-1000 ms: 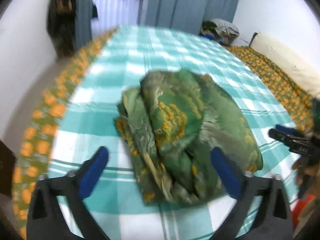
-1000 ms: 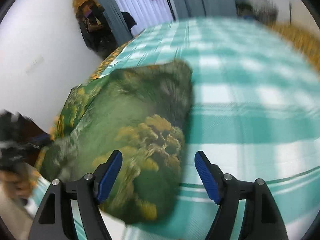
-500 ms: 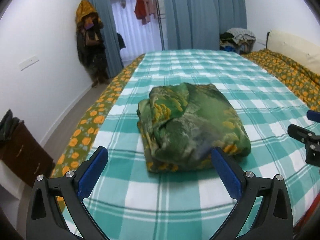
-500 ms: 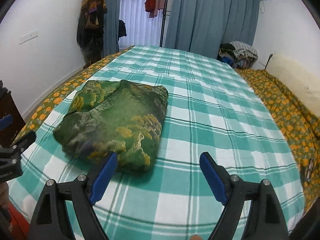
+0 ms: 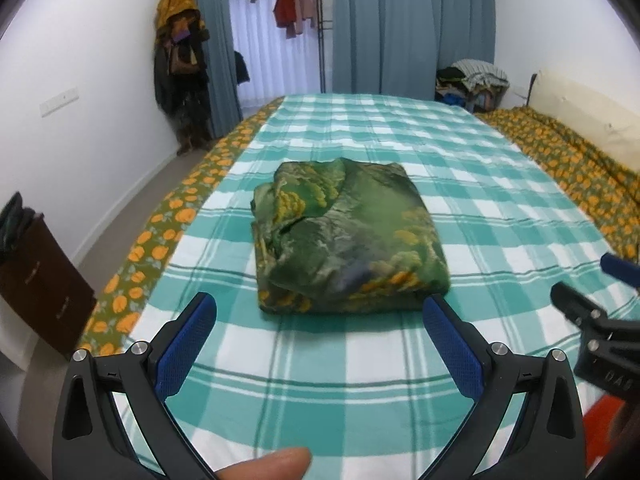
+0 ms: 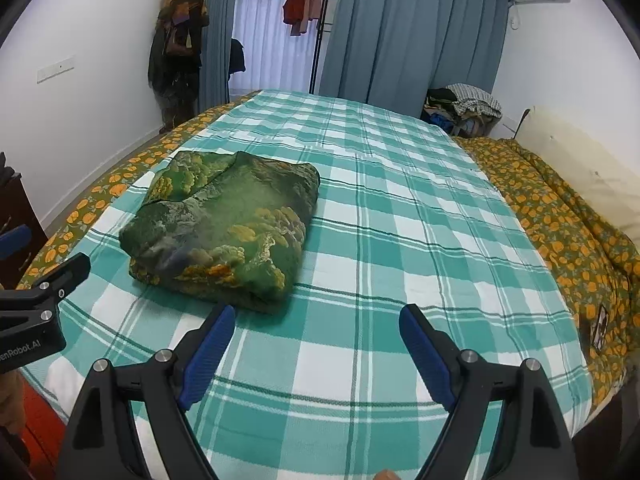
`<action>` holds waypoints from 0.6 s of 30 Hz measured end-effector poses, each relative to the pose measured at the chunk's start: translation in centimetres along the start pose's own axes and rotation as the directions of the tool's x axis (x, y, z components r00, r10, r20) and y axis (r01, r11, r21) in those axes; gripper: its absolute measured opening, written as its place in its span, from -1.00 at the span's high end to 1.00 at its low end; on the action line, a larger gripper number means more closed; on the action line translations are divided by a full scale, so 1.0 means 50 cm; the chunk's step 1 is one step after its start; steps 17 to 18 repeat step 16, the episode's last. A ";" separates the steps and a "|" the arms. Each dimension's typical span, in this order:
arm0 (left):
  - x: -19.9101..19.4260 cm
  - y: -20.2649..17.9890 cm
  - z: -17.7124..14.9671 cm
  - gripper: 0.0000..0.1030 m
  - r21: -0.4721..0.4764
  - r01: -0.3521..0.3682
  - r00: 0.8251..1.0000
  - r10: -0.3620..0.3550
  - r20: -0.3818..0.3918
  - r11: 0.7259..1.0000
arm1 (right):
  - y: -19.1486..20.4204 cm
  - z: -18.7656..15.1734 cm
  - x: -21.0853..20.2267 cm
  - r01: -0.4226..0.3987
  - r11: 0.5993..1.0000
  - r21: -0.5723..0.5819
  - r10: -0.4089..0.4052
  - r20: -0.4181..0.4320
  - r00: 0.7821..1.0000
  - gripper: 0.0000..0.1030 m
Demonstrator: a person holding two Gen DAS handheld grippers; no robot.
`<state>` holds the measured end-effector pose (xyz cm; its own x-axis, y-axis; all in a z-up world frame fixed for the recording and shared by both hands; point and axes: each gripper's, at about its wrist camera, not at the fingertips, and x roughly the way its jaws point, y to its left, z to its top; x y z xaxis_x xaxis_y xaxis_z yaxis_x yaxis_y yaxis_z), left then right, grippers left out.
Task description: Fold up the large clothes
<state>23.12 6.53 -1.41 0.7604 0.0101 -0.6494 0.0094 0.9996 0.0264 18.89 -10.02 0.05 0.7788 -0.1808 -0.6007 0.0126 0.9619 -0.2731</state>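
A folded green garment (image 5: pixel 348 240) with a yellow-gold pattern lies as a compact bundle on the bed's teal-and-white checked blanket (image 5: pixel 400 140), toward the bed's left side and near its front edge.

In the left wrist view, the left gripper (image 5: pixel 320 312) has its jaws spread wide and grips nothing. The garment lies ahead of the blue pads (image 5: pixel 184 344) and between their lines — its near edge sits just beyond the fingertips, apart from them, with a strip of checked blanket showing between cloth and pads. A fingertip (image 5: pixel 272 464) of the person shows at the bottom edge of this view. The tip of the right gripper (image 5: pixel 580 308) enters from the right, well clear of the garment.

In the right wrist view, the right gripper (image 6: pixel 316 316) is likewise wide open and empty. Here the garment (image 6: pixel 224 228) lies ahead and to the left — its near corner comes just beyond the left pad (image 6: pixel 208 352), while the right pad (image 6: pixel 424 352) faces bare blanket (image 6: pixel 400 220). Whether the cloth touches that left fingertip cannot be told. The left gripper (image 6: pixel 48 280) shows at the left edge, beside the bundle and apart from it.

An orange-flowered sheet (image 6: pixel 560 220) borders the blanket, and blue curtains (image 6: pixel 400 40) hang behind the bed.
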 end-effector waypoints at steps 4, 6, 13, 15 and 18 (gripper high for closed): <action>-0.023 -0.002 -0.003 -0.99 0.002 0.005 1.000 -0.005 0.006 1.000 | 0.006 -0.010 -0.021 -0.022 1.000 -0.005 0.022 0.006 1.000 -0.67; -0.030 -0.005 -0.005 -0.99 0.012 0.001 1.000 -0.001 0.016 1.000 | 0.010 -0.015 -0.025 -0.028 1.000 -0.009 0.028 0.003 1.000 -0.67; -0.027 0.000 -0.023 -0.99 -0.030 0.015 1.000 -0.016 -0.008 0.999 | 0.013 -0.034 -0.027 -0.040 0.999 -0.009 0.040 -0.010 0.999 -0.67; -0.026 -0.001 -0.027 -0.99 -0.029 0.023 1.000 -0.023 -0.014 0.999 | 0.011 -0.037 -0.026 -0.046 0.999 -0.007 0.046 -0.016 0.999 -0.67; -0.027 -0.003 -0.028 -0.99 -0.026 0.023 1.000 -0.023 -0.013 0.999 | 0.010 -0.037 -0.026 -0.050 0.999 -0.005 0.049 -0.018 0.999 -0.67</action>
